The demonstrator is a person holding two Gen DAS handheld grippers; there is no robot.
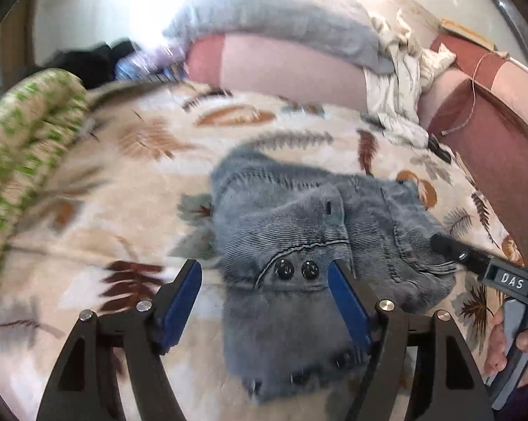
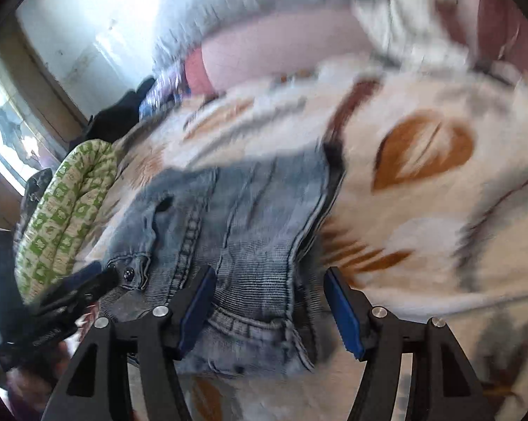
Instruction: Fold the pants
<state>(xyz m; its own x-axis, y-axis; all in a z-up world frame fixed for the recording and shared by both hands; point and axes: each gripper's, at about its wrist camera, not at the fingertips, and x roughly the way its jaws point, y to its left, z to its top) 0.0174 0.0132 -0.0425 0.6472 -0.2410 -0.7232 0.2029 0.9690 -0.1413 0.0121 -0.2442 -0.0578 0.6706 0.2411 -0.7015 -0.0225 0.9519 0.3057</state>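
Observation:
Blue-grey corduroy pants lie bunched on a leaf-patterned blanket, two black buttons facing me. My left gripper is open just above the waistband, fingers either side of the buttons, holding nothing. The right gripper shows at the right edge of the left wrist view, its tip over the pants' right side. In the right wrist view the right gripper is open over the pants, holding nothing. The left gripper appears at the lower left of that view. Both views are motion-blurred.
A green-patterned quilt roll lies at the left. A grey pillow and pink bolster sit at the back, with crumpled white cloth to the right. A maroon sofa arm borders the right side.

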